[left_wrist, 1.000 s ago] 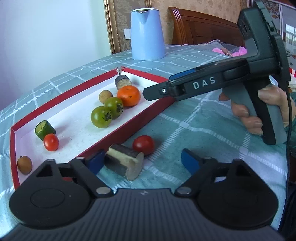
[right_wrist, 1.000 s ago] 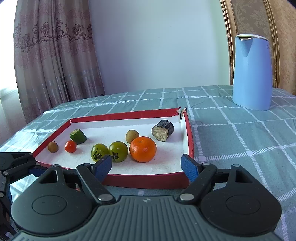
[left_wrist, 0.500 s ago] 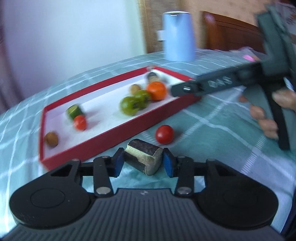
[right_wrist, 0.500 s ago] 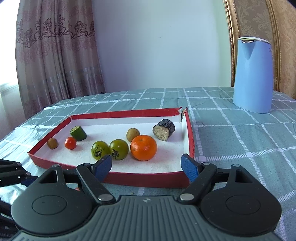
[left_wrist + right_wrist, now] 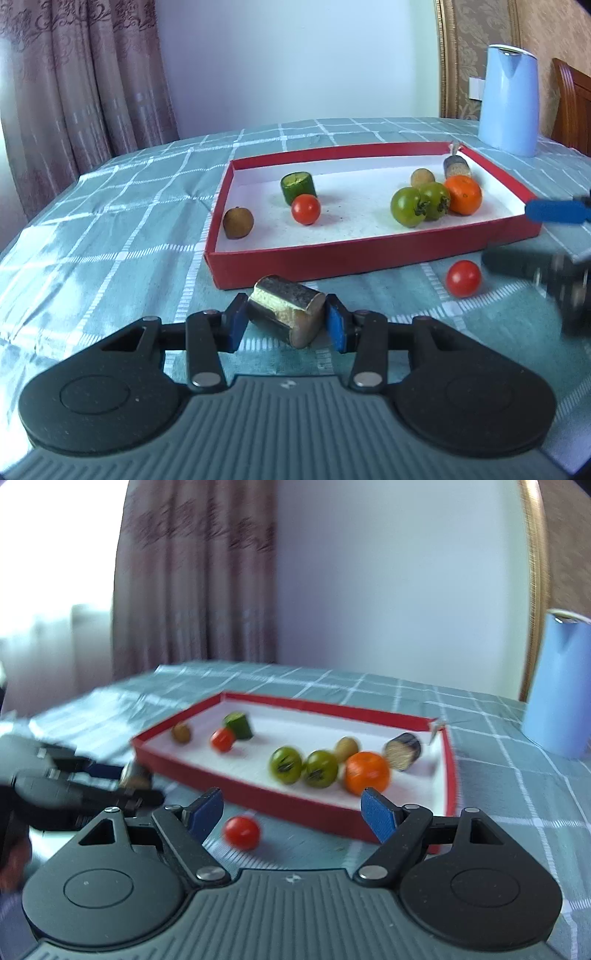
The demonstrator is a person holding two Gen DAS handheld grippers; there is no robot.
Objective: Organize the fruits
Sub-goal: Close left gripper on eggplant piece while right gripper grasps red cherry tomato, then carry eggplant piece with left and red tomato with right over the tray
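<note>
My left gripper (image 5: 286, 323) is shut on a dark-skinned eggplant piece (image 5: 286, 314), just before the near wall of the red tray (image 5: 369, 254). A loose red cherry tomato (image 5: 463, 278) lies on the cloth to its right. In the right wrist view the same tomato (image 5: 242, 832) sits a little ahead of my right gripper (image 5: 293, 814), which is open with nothing between its pads. Inside the tray (image 5: 295, 801) lie two green tomatoes (image 5: 419, 205), an orange (image 5: 463, 194), a cucumber piece (image 5: 298, 188), a red tomato (image 5: 305, 209), another eggplant piece (image 5: 457, 168) and two small brown fruits.
A light blue kettle (image 5: 509, 99) stands on the checked green tablecloth (image 5: 122, 221) behind the tray's right end. Curtains and a wall lie behind the table. A wooden chair (image 5: 572, 103) shows at the far right.
My left gripper closed on the eggplant piece and swung round, so the tray now lies straight ahead. The right gripper shifted and rolled; the loose tomato now shows in front of it.
</note>
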